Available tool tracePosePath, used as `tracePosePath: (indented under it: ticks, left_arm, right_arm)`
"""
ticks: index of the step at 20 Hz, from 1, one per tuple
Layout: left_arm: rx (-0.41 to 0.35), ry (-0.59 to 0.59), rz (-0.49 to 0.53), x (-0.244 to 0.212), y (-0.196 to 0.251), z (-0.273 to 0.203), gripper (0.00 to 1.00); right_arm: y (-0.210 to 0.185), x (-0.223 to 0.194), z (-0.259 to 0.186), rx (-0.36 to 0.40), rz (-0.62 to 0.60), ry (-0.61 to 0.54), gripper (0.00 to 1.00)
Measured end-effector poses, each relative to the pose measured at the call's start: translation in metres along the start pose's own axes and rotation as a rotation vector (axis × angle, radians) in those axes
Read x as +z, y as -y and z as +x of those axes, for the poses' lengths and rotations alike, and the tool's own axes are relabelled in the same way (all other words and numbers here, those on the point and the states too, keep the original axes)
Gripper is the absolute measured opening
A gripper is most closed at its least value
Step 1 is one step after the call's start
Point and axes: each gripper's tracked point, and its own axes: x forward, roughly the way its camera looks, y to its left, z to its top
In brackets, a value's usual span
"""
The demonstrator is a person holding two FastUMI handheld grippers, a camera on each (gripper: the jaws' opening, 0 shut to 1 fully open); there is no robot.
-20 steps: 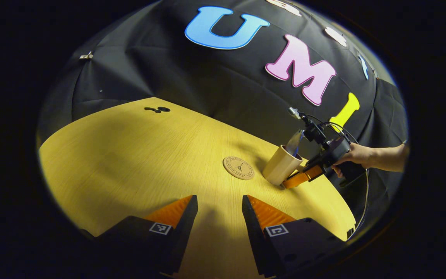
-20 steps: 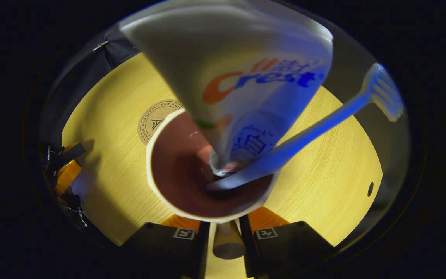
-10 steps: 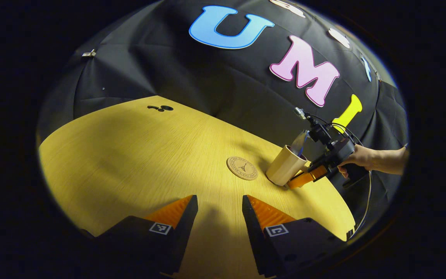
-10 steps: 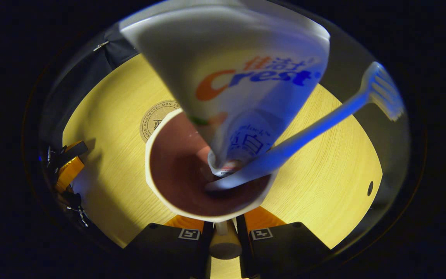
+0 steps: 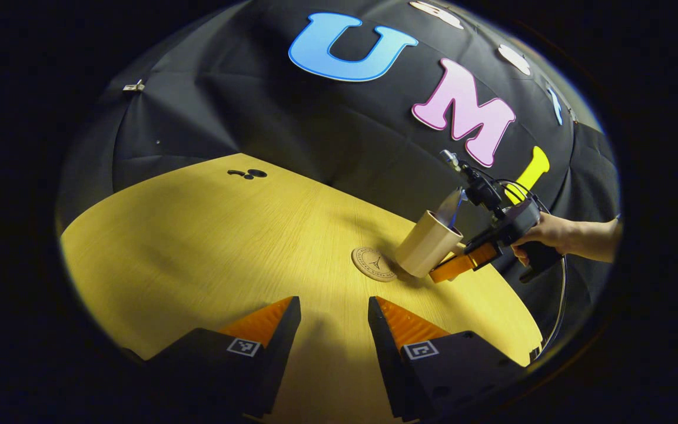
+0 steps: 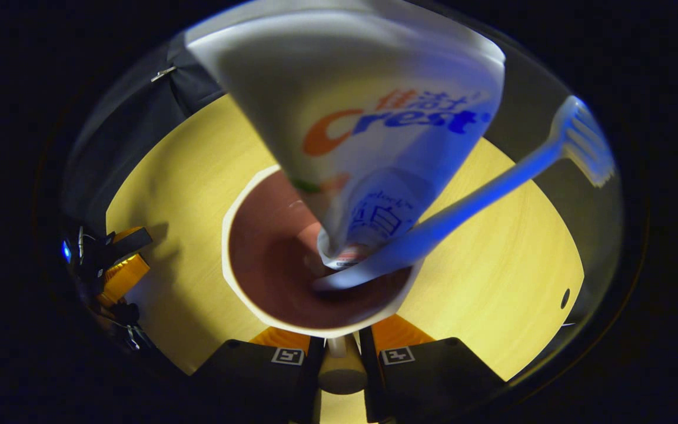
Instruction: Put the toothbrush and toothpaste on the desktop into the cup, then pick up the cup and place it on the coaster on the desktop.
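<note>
Cup (image 5: 427,244) tilts, toothbrush (image 6: 480,188) and toothpaste (image 6: 368,118) leaning out.

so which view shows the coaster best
The left gripper view: the whole round coaster lies flat on the table, with the lifted cup at its right edge. In the right gripper view, the cup covers where the coaster would be.

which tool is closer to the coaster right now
Right. The right tool holds the cup by its handle just beside the coaster; the left tool sits open, farther back.
</note>
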Motion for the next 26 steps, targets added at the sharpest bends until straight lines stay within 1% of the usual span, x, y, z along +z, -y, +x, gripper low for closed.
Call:
tracePosePath:
  ticks: [7, 8, 9, 10, 19, 24, 25, 26]
  left_arm:
    - [-0.014, -0.001, -0.013, 0.000, -0.008, -0.004, 0.73]
    - [-0.014, -0.002, -0.015, 0.001, -0.010, -0.005, 0.73]
    - [-0.013, -0.001, -0.018, 0.002, -0.012, -0.005, 0.73]
    - [-0.013, 0.001, -0.023, 0.003, -0.014, -0.005, 0.73]
    - [0.001, 0.009, -0.059, 0.010, -0.031, 0.003, 0.73]
    - [-0.006, 0.004, -0.054, 0.009, -0.024, 0.005, 0.73]
    - [-0.006, 0.003, -0.051, 0.008, -0.024, 0.004, 0.73]
    - [-0.006, 0.002, -0.048, 0.007, -0.024, 0.003, 0.73]
  right_arm:
    - [-0.028, 0.023, 0.017, 0.020, -0.035, -0.020, 0.33]
    - [-0.030, 0.025, 0.019, 0.020, -0.040, -0.022, 0.28]
    - [-0.031, 0.025, 0.019, 0.021, -0.045, -0.027, 0.37]
    - [-0.032, 0.025, 0.019, 0.021, -0.050, -0.029, 0.33]
    - [-0.031, 0.024, 0.021, 0.006, -0.052, -0.055, 0.32]
    - [-0.029, 0.024, 0.020, -0.010, -0.057, -0.061, 0.33]
    - [-0.029, 0.025, 0.019, -0.005, -0.055, -0.054, 0.31]
    - [-0.029, 0.025, 0.017, -0.001, -0.049, -0.051, 0.34]
